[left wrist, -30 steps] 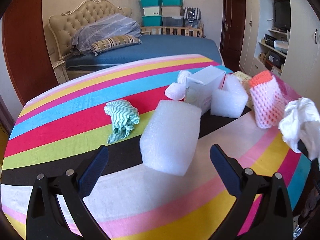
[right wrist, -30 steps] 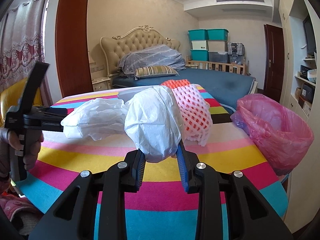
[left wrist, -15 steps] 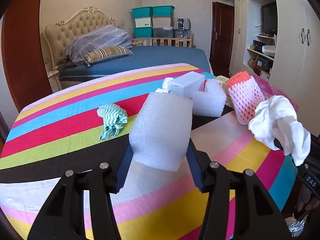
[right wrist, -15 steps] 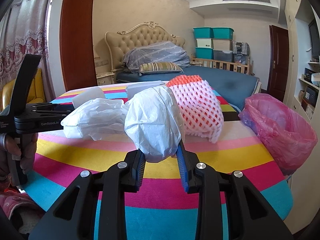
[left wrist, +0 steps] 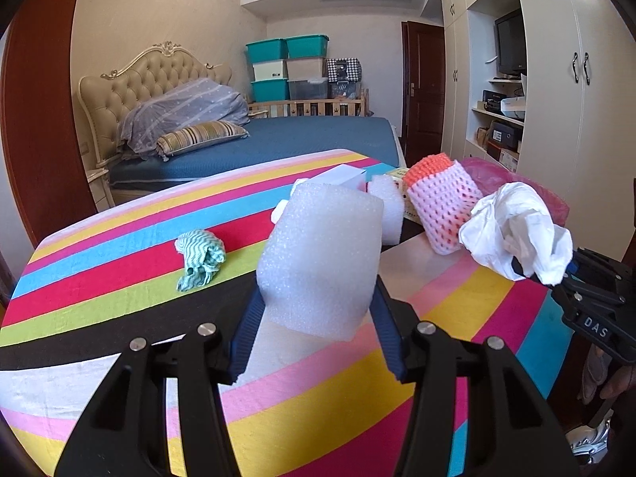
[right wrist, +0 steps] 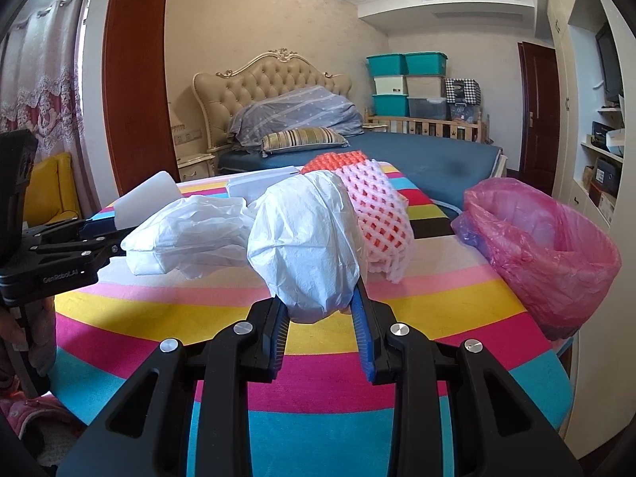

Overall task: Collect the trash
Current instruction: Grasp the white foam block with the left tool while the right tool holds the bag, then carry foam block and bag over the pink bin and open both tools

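Note:
My left gripper [left wrist: 316, 314] is shut on a white foam block [left wrist: 320, 258] and holds it tilted above the striped tablecloth [left wrist: 99, 278]. At the left of the right wrist view the same block [right wrist: 145, 196] pokes out of the left gripper [right wrist: 105, 236]. My right gripper [right wrist: 320, 320] is shut on a crumpled white plastic bag [right wrist: 304, 238], also visible at the right of the left wrist view as a white plastic bag [left wrist: 516, 230]. A pink-lined trash bin [right wrist: 544, 246] stands at the table's right edge. A pink and orange foam net [right wrist: 375, 214] lies behind the bag.
A green and white rag [left wrist: 200, 258], a second foam piece [left wrist: 383, 206] and a white box [left wrist: 342, 177] lie further back on the table. A person's hand [right wrist: 24, 318] holds the left gripper's handle. A bed [left wrist: 278, 139] and a wardrobe [left wrist: 556, 99] stand beyond.
My left gripper closed on the foam block and lifted it off the cloth, swinging a little to the right. The right gripper kept its hold on the white bag and stayed put.

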`<state>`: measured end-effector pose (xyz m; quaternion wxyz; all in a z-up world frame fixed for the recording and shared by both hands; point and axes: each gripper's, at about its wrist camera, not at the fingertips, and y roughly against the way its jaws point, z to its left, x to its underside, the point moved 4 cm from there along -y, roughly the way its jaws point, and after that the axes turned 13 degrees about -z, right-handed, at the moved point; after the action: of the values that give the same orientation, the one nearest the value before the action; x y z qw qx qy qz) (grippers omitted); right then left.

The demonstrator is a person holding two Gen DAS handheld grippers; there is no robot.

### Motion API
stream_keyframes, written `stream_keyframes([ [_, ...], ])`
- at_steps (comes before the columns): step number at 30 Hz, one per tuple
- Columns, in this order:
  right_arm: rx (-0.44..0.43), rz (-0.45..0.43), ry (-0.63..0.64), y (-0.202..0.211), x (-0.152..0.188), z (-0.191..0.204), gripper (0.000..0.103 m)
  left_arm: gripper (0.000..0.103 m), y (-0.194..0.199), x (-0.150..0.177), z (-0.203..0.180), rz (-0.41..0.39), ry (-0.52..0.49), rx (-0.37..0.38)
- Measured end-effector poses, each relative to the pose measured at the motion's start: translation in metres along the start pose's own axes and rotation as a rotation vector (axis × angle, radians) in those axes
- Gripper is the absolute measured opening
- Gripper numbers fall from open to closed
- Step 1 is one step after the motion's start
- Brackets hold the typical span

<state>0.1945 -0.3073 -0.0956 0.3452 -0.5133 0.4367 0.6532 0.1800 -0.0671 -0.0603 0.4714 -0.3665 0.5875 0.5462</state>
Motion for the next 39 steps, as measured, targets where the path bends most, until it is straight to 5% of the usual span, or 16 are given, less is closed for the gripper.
stream_keyframes([
  [16, 0.046, -0.044, -0.033, 0.019, -0.012, -0.024, 0.029, 0.051, 0.009, -0.003, -0.017, -0.024, -0.042, 0.046],
  [39, 0.242, -0.104, -0.094, 0.055, -0.031, -0.124, 0.03, 0.052, -0.021, -0.036, -0.116, -0.008, -0.131, 0.257],
])
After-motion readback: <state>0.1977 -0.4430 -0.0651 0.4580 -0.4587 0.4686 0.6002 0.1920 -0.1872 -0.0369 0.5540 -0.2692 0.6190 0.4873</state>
